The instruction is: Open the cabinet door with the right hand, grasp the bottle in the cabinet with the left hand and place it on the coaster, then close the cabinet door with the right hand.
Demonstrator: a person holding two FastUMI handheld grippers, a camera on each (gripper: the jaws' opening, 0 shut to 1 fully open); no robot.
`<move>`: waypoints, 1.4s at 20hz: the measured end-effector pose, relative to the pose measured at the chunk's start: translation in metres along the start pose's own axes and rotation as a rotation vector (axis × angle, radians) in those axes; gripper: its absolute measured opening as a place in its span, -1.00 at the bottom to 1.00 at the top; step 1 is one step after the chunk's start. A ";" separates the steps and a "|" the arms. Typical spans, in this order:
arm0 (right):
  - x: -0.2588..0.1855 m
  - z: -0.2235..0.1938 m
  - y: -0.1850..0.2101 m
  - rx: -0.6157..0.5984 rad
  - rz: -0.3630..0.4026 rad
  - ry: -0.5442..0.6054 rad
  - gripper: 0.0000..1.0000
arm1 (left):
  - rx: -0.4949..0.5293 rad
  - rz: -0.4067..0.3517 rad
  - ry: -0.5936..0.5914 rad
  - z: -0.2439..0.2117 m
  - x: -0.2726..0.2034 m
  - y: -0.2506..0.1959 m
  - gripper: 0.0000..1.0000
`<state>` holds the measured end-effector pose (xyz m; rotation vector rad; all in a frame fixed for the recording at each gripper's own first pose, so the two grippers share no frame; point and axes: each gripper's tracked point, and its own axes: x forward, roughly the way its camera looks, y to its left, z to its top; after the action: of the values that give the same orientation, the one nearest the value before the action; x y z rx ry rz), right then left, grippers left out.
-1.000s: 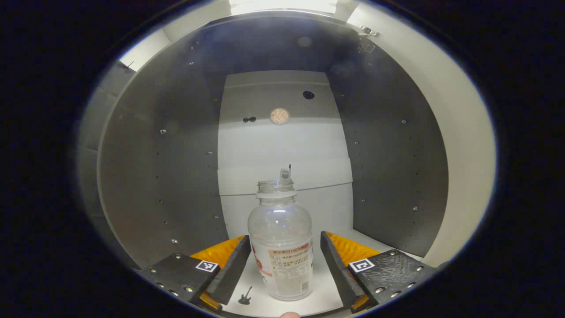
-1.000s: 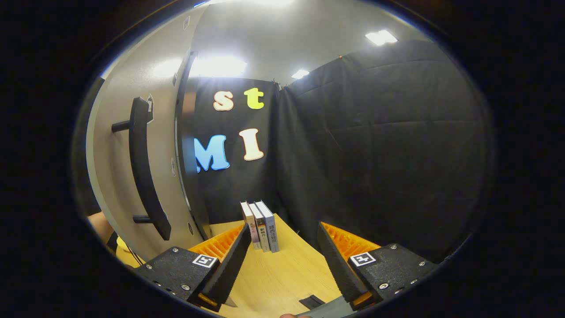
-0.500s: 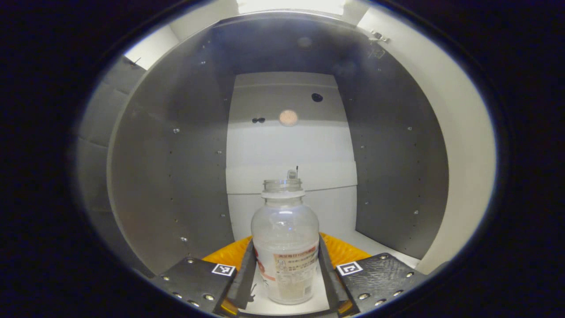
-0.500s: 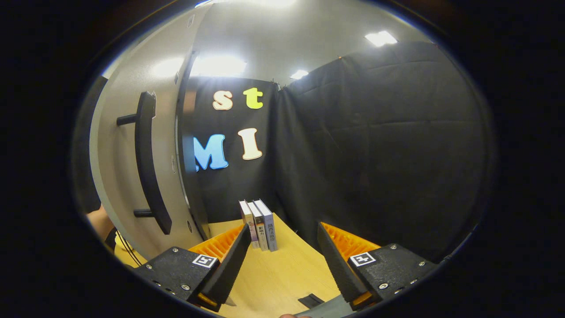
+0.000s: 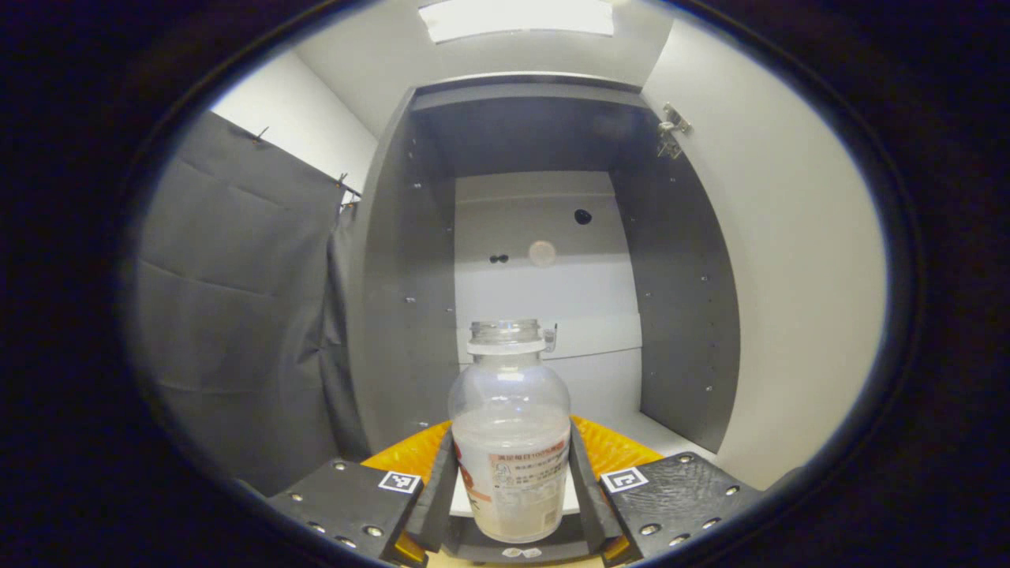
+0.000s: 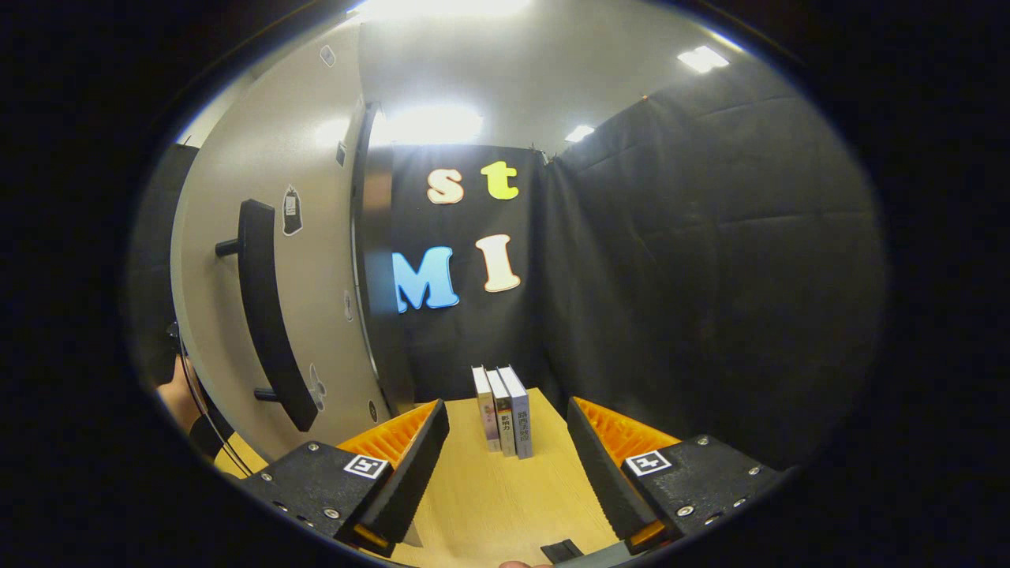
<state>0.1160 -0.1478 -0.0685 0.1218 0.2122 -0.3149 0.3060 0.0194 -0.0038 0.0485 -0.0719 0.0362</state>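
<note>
A clear capless bottle (image 5: 510, 442) with a pale label stands upright between the fingers of my left gripper (image 5: 511, 493), which is shut on its lower body. Bottle and gripper sit in front of the cabinet's opening (image 5: 544, 284), whose grey walls and white back panel lie behind. The cabinet door (image 5: 781, 260) stands open at the right in the left gripper view. In the right gripper view the same door (image 6: 316, 260) shows its outer face with a long black handle (image 6: 264, 315) at the left. My right gripper (image 6: 505, 473) is open over the wooden table (image 6: 505, 497), holding nothing.
Three books (image 6: 503, 410) stand upright on the table against the black cloth wall. A small black object (image 6: 562, 549) lies on the table near the right gripper's fingers. A person's hand (image 6: 180, 390) shows left of the door. Grey cloth (image 5: 237, 315) hangs left of the cabinet.
My left gripper closed on the bottle, then drew back out of the cabinet with it. My right gripper drifted slightly, so the door and books shifted right in its view.
</note>
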 end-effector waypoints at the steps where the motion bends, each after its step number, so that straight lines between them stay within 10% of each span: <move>1: 0.002 0.001 0.000 -0.010 0.026 0.002 0.83 | 0.010 0.020 0.002 0.002 -0.015 0.007 0.24; 8: 0.006 -0.034 0.009 -0.064 0.227 0.075 0.87 | 0.022 0.189 0.042 -0.001 -0.142 0.051 0.46; 14: 0.035 -0.083 0.010 -0.163 0.254 0.108 0.87 | 0.140 0.301 -0.041 -0.030 -0.248 0.068 0.36; 28: 0.067 -0.213 0.033 -0.253 0.297 0.305 0.89 | 0.069 0.365 -0.006 -0.297 -0.303 0.077 0.36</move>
<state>0.1487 -0.1045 -0.2877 -0.0508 0.5276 0.0303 0.0218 0.1005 -0.3185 0.1038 -0.0844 0.4032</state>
